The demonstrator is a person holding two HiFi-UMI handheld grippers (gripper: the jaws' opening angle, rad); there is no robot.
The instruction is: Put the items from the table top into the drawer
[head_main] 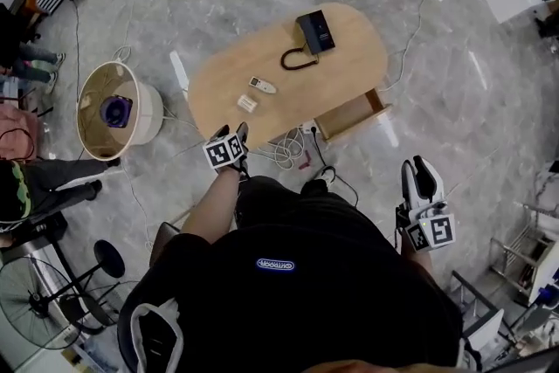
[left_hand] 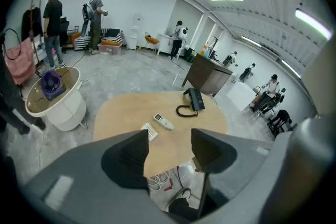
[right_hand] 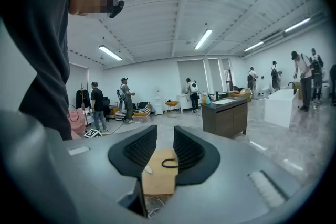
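- Telephone [head_main: 314, 32], black, with coiled cord [head_main: 297, 59]: sits at 1 o'clock end of table [head_main: 349, 70]. Likely the heaviest item, with a rigid shell. Handset probably loose on cradle, cord springy and apt to drag. Best gripped across base's narrow sides.
- Remote [head_main: 262, 85], white: lies at 8 o'clock of phone, near table middle. Looks light, stiff and smooth, so probably slippery. Pinch across short width at mid-length.
- Small white box [head_main: 247, 103]: just beside remote at its 7 o'clock, near table edge. Looks light, maybe crushable card. Take gently by long edges.
- Drawer [head_main: 354, 115]: pulled open at table's 5 o'clock edge, looks empty. None of the three items in yet.
- Left gripper [head_main: 232, 132]: jaws spread wide, nothing between. Hovers off table's 7 o'clock edge, clear of all items.
- Right gripper [head_main: 417, 166]: jaws parted by a narrower gap, holding nothing. Well apart from table, beyond drawer at 5 o'clock.
- Head view only: shows open drawer and both grippers against table. Also shows cables [head_main: 284, 148] on floor by near edge and round white bin [head_main: 113, 111] at 9 o'clock.
- Left gripper view only: gives phone's raised profile and flat lie of remote and box. Shows people far back in room. Drawer not made out.
- Right gripper view only: low angle, table a sliver between jaws, just cord loop and remote visible.
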